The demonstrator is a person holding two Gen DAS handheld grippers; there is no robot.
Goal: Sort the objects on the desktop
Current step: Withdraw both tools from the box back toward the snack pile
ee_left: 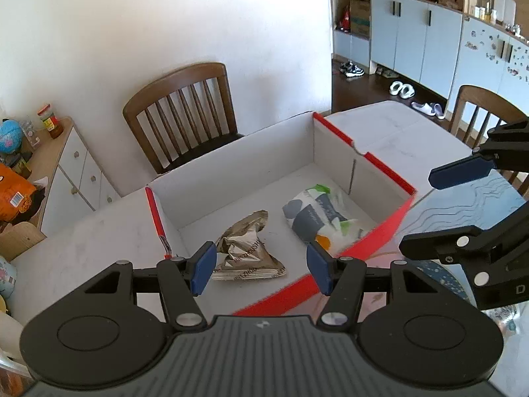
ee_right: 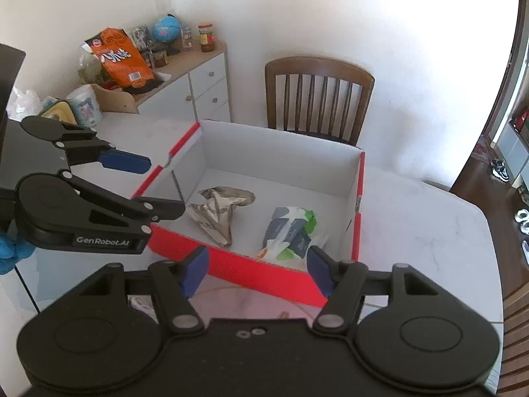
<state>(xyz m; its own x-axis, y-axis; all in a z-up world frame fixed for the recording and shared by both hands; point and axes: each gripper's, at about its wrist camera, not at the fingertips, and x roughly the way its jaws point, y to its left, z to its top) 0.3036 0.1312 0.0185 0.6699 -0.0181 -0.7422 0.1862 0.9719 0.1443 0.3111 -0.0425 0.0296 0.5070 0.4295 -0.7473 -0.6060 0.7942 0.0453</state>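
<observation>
Left claw (ee_left: 261,266) is open, nothing between its blue pads; right claw (ee_right: 258,269) is open too and empty. You hold both above the near red edge of the box (ee_left: 360,160), angled down into it, side by side and apart.

Task things: a crumpled foil wrapper (ee_left: 246,251) lies on the box floor, toward the near left part. A soft packet in blue, white and green (ee_left: 319,218) lies just beside it to the right, close to the near wall. They look apart, not touching. Both already sit inside the box, which rests on the white counter (ee_left: 82,248).

Step, as I judge it: you are between picks, both claws free after a drop-off or before the next fetch. Hard to say how much of the sort is left; in the right wrist view only scraps of something show on the counter under the claw, too hidden to name.

Next move calls for: find the next loose item on the counter, swing one claw clear of the other, come down with pads either side of it. Watch the box wall; it is thin cardboard and a knock would shift it.
</observation>
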